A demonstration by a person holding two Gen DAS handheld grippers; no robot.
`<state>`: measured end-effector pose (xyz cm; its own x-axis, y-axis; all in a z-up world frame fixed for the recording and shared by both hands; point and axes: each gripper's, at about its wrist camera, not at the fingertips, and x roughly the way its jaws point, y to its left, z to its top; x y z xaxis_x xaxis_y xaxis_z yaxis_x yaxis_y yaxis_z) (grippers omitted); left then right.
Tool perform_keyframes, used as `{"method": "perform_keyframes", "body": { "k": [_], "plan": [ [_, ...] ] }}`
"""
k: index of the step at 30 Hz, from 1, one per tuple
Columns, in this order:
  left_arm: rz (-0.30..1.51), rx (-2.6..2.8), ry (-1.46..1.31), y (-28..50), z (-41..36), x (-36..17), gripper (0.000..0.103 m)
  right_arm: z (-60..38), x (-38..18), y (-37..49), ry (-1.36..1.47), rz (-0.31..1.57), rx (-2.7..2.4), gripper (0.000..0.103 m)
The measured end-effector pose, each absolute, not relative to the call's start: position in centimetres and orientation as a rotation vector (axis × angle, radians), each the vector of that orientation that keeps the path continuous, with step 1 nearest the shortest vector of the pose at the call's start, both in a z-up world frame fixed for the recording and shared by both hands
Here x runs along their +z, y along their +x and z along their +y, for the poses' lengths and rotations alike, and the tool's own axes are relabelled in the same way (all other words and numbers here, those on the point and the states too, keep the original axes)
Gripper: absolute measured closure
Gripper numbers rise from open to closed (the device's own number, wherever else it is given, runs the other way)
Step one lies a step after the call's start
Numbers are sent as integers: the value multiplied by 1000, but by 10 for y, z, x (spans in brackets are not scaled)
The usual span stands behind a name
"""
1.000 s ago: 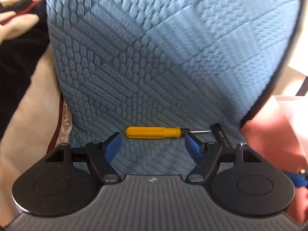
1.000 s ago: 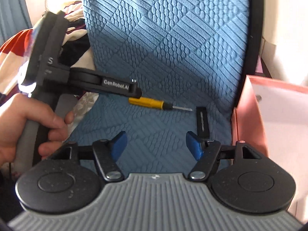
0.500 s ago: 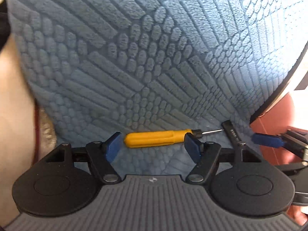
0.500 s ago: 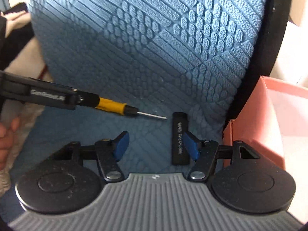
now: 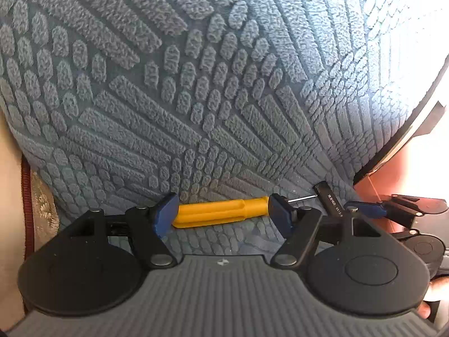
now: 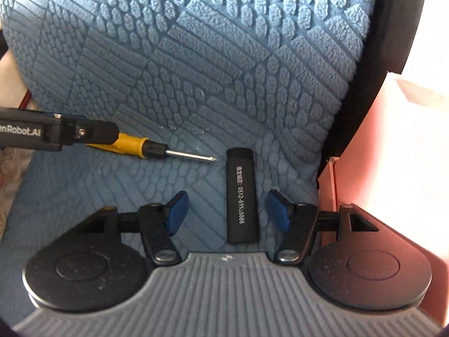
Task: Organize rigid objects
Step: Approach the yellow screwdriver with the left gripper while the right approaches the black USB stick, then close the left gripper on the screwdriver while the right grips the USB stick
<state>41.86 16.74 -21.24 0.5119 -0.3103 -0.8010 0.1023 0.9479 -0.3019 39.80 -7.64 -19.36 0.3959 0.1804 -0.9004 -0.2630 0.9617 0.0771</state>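
My left gripper (image 5: 223,210) has open jaws around the yellow screwdriver (image 5: 221,210), not squeezing. My right gripper (image 6: 224,210), jaws just closing, holds nothing; the black stick (image 6: 242,196) lies between, toward three o'clock.

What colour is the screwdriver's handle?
Yellow; the screwdriver handle shows best in the left wrist view.

Right hand-held gripper (image 6: 224,210): its jaws have just been closing and straddle a black printed bar (image 6: 242,196) lying on the blue textured cushion (image 6: 224,56), pads clear of it. Left hand-held gripper (image 6: 70,134) over yellow-handled screwdriver (image 6: 146,148), tip near the bar. Pink box (image 6: 393,168) at right.
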Motion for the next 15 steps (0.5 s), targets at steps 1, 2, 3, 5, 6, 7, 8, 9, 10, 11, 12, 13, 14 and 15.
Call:
{"method": "perform_keyframes", "body": {
  "k": [1, 2, 3, 5, 6, 7, 8, 9, 10, 11, 12, 13, 14, 15],
  "plan": [
    [1006, -258, -222, 419, 167, -212, 28, -77, -195, 399, -78, 1126, 273, 42],
    [1008, -271, -214, 419, 166, -212, 28, -77, -196, 399, -76, 1120, 262, 44],
    [1012, -288, -206, 415, 167, -211, 28, -76, -197, 398, -89, 1111, 254, 49],
    [1021, -319, -188, 413, 163, -210, 28, -71, -197, 399, -115, 1097, 271, 63],
    [1034, -339, -188, 413, 162, -210, 28, -68, -197, 398, -137, 1092, 274, 73],
    [1036, -357, -187, 412, 160, -209, 28, -65, -197, 396, -161, 1088, 273, 73],
    [1042, -373, -181, 411, 158, -209, 28, -63, -197, 395, -182, 1084, 273, 73],
    [1046, -384, -168, 410, 154, -209, 28, -61, -197, 393, -195, 1080, 273, 74],
    [1047, -389, -150, 408, 151, -208, 28, -61, -197, 393, -198, 1081, 269, 74],
    [1046, -392, -130, 407, 148, -207, 28, -60, -197, 391, -193, 1086, 263, 74],
    [1042, -388, -115, 406, 145, -207, 28, -60, -197, 390, -186, 1090, 259, 74],
    [1035, -379, -108, 407, 144, -206, 28, -60, -197, 389, -183, 1094, 258, 74],
    [1030, -369, -106, 407, 144, -206, 28, -60, -196, 389, -185, 1098, 258, 74],
    [1024, -363, -105, 414, 142, -210, 28, -59, -194, 387, -189, 1101, 262, 74]
  ]
}}
